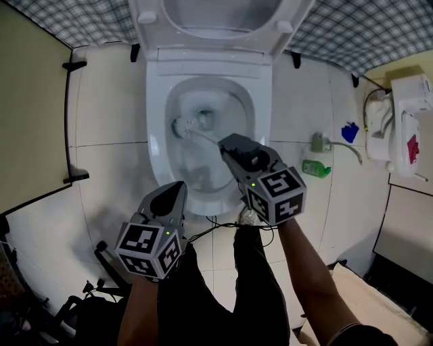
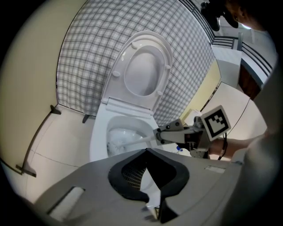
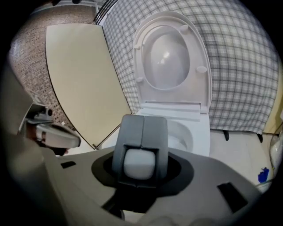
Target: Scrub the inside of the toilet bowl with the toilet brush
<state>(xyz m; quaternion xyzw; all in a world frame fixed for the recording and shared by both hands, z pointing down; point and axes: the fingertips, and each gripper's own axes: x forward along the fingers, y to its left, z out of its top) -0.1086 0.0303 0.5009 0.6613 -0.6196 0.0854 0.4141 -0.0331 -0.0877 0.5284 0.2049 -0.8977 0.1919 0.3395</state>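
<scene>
Left grey two-jaw gripper (image 1: pixel 177 188): held jaws together, empty, angled downward.
Right grey two-jaw gripper (image 1: pixel 224 143): clamped a white brush handle (image 3: pixel 139 164).

Bowl (image 1: pixel 160 138) is wide open from above, lid (image 1: pixel 216 17) flipped up against the wall. Only the brush (image 1: pixel 196 133) cuts across the middle. Left side's tight with the beige panel (image 1: pixel 30 115) close by. A green bottle (image 1: pixel 316 168) and hose (image 1: pixel 348 150) clutter the floor on the right.
</scene>
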